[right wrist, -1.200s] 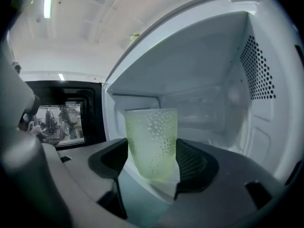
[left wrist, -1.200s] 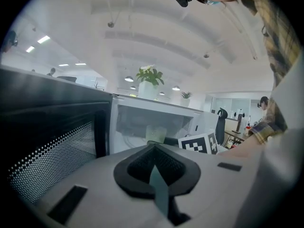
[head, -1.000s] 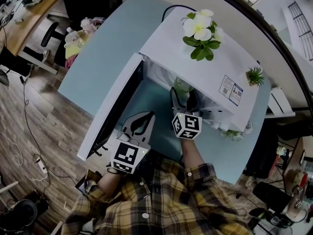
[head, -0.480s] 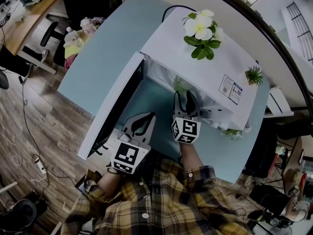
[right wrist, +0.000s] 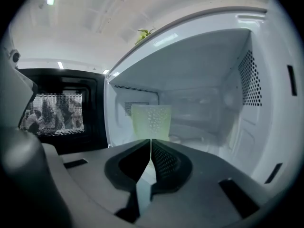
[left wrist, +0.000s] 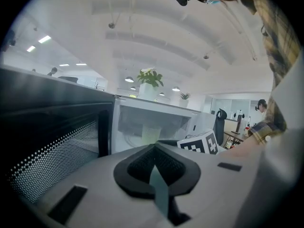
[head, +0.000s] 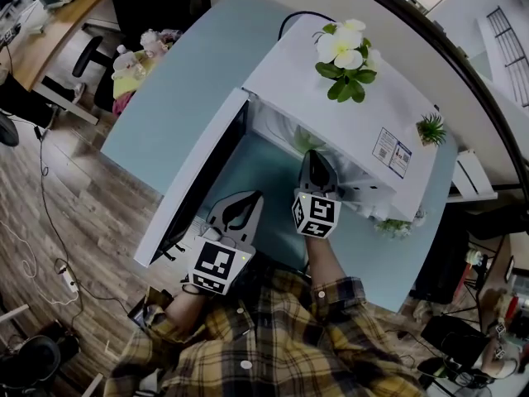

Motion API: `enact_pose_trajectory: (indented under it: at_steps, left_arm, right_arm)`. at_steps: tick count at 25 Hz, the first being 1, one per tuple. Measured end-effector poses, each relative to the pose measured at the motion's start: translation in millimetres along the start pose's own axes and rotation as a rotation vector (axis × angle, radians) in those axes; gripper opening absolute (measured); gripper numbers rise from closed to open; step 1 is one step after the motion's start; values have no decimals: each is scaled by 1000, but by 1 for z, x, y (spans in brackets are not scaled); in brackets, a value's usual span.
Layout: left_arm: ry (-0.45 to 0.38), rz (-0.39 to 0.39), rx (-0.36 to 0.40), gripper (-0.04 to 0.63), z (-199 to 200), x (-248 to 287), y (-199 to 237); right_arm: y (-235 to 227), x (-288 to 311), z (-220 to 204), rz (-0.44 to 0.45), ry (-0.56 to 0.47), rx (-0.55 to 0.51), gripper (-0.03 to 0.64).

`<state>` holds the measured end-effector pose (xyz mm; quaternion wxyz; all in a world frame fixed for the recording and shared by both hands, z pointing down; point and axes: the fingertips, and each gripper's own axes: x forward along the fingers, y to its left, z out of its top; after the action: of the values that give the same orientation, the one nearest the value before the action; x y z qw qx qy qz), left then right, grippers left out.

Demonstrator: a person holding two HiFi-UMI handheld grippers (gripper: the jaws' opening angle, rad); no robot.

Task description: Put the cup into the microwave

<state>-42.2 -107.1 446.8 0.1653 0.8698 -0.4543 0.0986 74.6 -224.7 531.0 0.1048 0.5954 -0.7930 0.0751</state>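
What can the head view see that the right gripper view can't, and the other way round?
Head view only: the person's plaid shirt, the wooden floor, the label on top. Right gripper view only: the perforated inner wall. Both: the microwave, its open door, the pale green cup inside, and the right gripper, whose jaws have just closed with nothing between them.

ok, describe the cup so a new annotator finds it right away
Find the white microwave on the blue table, its door swung open. Inside the cavity, left of centre, stands the cup: pale green, translucent, tapered, with a dimpled wall, the only object standing in there.
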Motion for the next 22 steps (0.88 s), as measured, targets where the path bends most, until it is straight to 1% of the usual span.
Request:
enact_pose_trajectory:
  at_steps: [12, 22]
  left_arm:
    - [-12, 13, 5, -8, 3, -6, 1]
    - [-30, 34, 14, -8, 11, -12, 4]
  right_arm:
    - [4, -7, 2, 15, 1, -9, 5]
    - [8, -26, 13, 51, -13, -12, 5]
